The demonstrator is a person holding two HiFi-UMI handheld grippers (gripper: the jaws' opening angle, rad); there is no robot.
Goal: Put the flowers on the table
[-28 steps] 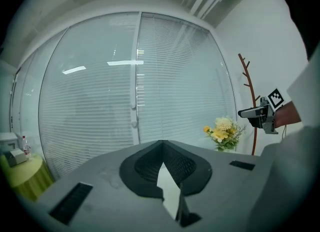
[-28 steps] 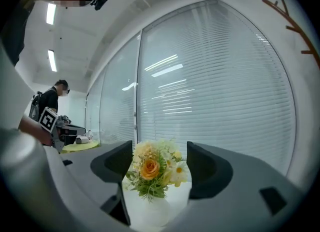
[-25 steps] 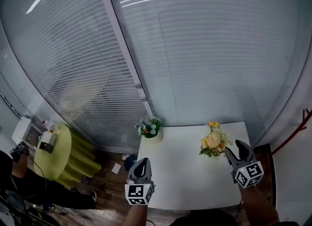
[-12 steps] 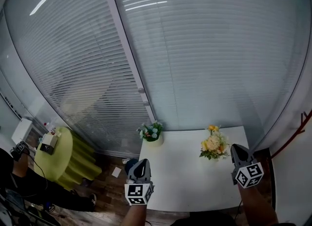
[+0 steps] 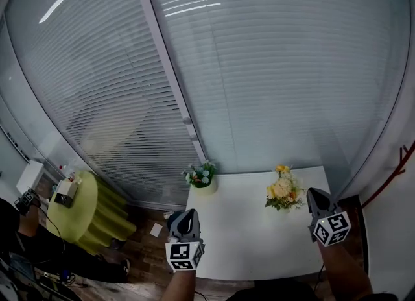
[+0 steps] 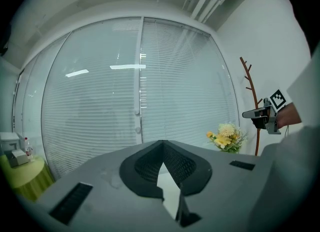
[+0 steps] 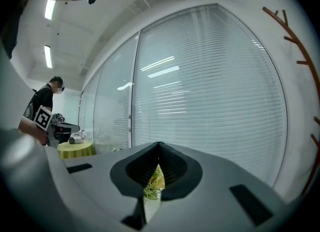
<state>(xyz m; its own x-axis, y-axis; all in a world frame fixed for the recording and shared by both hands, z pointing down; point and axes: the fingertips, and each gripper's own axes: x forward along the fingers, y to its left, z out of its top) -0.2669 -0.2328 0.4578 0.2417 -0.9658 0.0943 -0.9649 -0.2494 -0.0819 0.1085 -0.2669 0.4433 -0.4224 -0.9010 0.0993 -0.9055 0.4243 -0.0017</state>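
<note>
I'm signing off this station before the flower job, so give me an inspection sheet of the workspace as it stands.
Surface: white table, mostly bare.
Job's things: yellow flowers near the right edge, blue-and-white flowers at the far left corner, both standing on the table.
Clutter: nothing seen on the table; paper scrap on the floor to its left.
Grippers: left claw shut and empty by the near left corner; right claw has just closed, shut on nothing, beside the yellow flowers.
Cables: nothing seen on the table.
Surroundings: blinds behind, round green table and a person at left, red coat stand at right.
</note>
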